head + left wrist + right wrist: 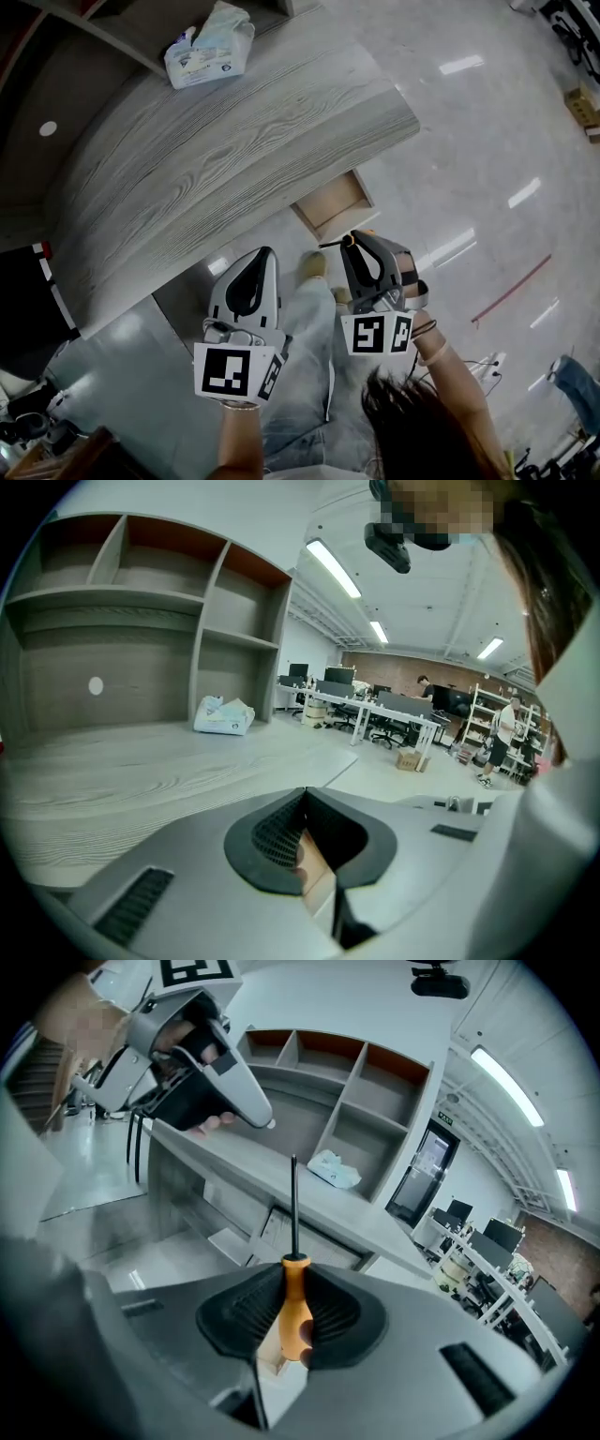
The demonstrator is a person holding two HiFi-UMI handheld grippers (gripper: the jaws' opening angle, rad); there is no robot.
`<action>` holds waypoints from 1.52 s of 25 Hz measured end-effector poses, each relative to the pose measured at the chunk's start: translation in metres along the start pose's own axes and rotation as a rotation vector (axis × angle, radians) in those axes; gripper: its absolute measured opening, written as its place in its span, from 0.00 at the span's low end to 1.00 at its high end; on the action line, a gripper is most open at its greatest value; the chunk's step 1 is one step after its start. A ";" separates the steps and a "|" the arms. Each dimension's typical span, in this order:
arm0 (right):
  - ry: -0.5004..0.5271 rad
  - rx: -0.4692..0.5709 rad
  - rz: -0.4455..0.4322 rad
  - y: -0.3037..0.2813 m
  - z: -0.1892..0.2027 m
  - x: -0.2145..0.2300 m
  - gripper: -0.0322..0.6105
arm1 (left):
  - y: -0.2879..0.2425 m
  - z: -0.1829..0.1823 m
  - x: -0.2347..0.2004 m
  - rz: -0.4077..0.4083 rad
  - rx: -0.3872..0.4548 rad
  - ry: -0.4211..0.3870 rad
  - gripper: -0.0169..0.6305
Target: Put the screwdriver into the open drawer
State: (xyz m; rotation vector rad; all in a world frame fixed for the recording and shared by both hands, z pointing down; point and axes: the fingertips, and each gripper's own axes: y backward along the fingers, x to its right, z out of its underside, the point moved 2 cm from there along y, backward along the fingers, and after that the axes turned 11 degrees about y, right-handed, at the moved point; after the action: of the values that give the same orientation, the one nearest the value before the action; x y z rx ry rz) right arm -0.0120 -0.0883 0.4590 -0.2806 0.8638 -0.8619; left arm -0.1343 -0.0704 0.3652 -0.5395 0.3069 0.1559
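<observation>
One screwdriver (294,1302) is gripped by its orange handle between the pads of the right tool (356,242). The jaws are closed firmly on the handle, and the dark shaft projects straight out past the jaw tips. The screwdriver is held in the air, outside the open drawer (330,204). That drawer, with its tan interior exposed, is seen just ahead of the right tool's tips in the head view, pulled out from under the table (234,150).

The left tool (263,255) is carried to the left of the right tool and apart from it. Its jaws are brought together at the tips, and nothing is held between them. In the right gripper view it appears up and to the left of the shaft.

Farther ahead of both tools, a white packet (208,47) lies on the grey wood-grain tabletop, near a shelf unit (141,602) standing at the table's back. Glossy floor (469,141) is seen to the right of the right tool.
</observation>
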 end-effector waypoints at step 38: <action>0.317 -0.130 -0.189 -0.122 0.123 -0.112 0.18 | -0.061 0.069 -0.038 -0.017 -0.082 0.078 0.05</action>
State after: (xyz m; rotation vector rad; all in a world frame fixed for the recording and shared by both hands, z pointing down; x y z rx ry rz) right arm -0.0242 -0.0953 0.6650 -0.3482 1.2053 -1.0454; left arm -0.1390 -0.0882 0.4632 -0.6298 0.3733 0.1316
